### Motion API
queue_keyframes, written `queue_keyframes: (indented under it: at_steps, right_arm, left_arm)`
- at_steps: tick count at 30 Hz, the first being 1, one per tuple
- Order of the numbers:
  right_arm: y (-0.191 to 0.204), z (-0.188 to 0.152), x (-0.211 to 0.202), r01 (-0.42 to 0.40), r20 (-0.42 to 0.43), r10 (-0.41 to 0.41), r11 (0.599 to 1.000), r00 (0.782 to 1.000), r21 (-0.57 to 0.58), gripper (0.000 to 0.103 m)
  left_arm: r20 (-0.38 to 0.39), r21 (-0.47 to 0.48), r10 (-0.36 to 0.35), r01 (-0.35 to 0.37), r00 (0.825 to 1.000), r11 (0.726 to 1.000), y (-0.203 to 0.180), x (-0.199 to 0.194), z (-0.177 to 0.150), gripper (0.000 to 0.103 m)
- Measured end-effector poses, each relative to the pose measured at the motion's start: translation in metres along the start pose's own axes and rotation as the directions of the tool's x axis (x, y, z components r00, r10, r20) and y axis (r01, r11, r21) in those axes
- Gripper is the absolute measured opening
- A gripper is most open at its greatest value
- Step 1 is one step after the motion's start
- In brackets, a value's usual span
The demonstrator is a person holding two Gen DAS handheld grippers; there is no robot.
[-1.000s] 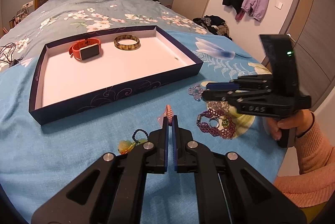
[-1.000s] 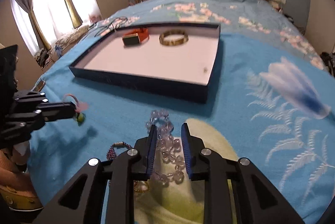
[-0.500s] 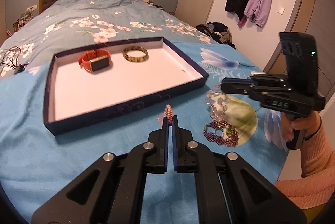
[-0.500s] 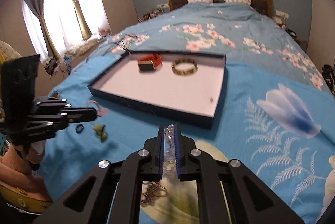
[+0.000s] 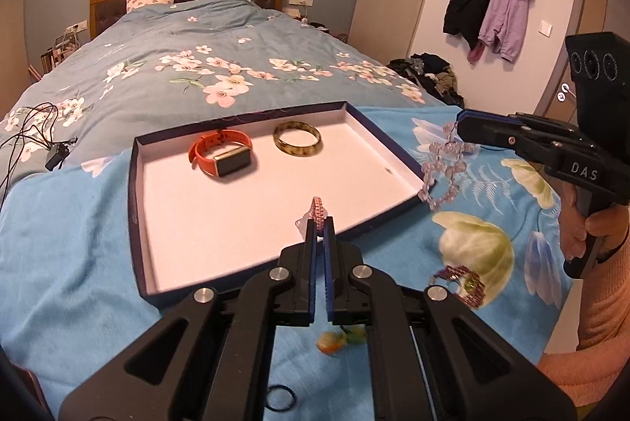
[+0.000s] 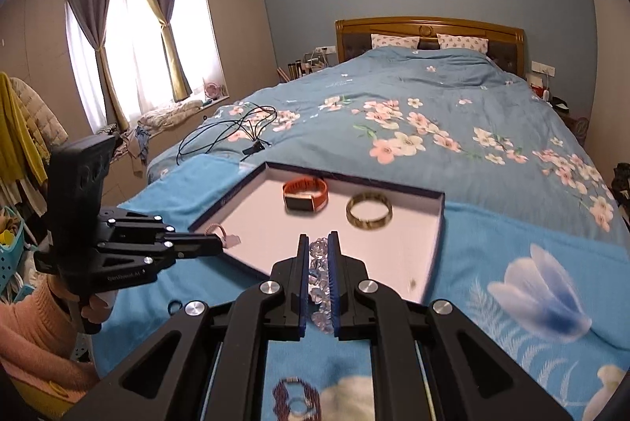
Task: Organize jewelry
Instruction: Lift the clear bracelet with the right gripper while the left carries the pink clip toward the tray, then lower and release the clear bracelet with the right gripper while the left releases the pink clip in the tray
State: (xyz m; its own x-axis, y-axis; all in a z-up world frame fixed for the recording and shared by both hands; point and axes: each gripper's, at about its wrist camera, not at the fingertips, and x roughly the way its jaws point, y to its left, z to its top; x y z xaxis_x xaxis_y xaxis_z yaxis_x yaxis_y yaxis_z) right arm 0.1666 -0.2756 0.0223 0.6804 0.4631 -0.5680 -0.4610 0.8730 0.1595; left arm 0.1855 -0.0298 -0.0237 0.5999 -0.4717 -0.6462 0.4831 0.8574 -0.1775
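Observation:
A shallow dark-blue tray [image 5: 136, 208] [image 6: 439, 224] with a white floor lies on the bed. In it sit an orange smartwatch [image 5: 220, 157] [image 6: 305, 193] and a brownish bangle [image 5: 297, 139] [image 6: 369, 210]. My left gripper [image 5: 319, 222] [image 6: 220, 244] is shut on a thin pink braided cord bracelet [image 5: 318, 208] [image 6: 220, 230], held above the tray's near edge. My right gripper [image 6: 318, 244] [image 5: 458, 128] is shut on a clear bead bracelet [image 6: 319, 277] [image 5: 443, 169], which dangles by the tray's right corner. A purple bead bracelet [image 5: 460, 281] [image 6: 295, 399] lies on the blanket.
A black hair tie [image 5: 279, 399] and a small orange-green charm [image 5: 340, 338] lie on the blue blanket close to me. Black cables [image 6: 232, 132] trail over the floral quilt at the left. A hand in a peach sleeve [image 5: 590, 228] holds each gripper handle.
My right gripper shut on the clear bead bracelet and lifted it off the blanket. Both grippers rose and drew closer to the tray with their bracelets.

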Motion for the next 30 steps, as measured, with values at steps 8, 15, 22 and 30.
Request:
queue_keyframes:
  at_steps: [8,15,22,30]
  right_arm:
    - [-0.004,0.023,0.039,-0.016,-0.007,0.016,1.0,1.0,0.025,0.007]
    - [-0.004,0.033,0.075,-0.027,-0.036,0.028,0.999,0.999,0.033,0.007]
    - [-0.006,0.038,0.104,-0.046,-0.053,0.049,0.997,0.997,0.054,0.007]
    - [-0.023,0.029,0.126,-0.033,-0.093,0.043,0.994,0.995,0.106,0.007]
  left_arm:
    - [-0.029,-0.026,0.024,-0.025,0.999,0.999,0.023,0.023,0.019,0.003]
    - [-0.066,-0.07,0.028,-0.032,0.997,0.997,0.039,0.046,0.027,0.004]
    - [-0.099,-0.105,0.022,-0.032,0.995,0.994,0.05,0.066,0.032,0.004]
    - [-0.129,-0.144,0.013,-0.032,0.992,0.989,0.058,0.085,0.035,0.004]
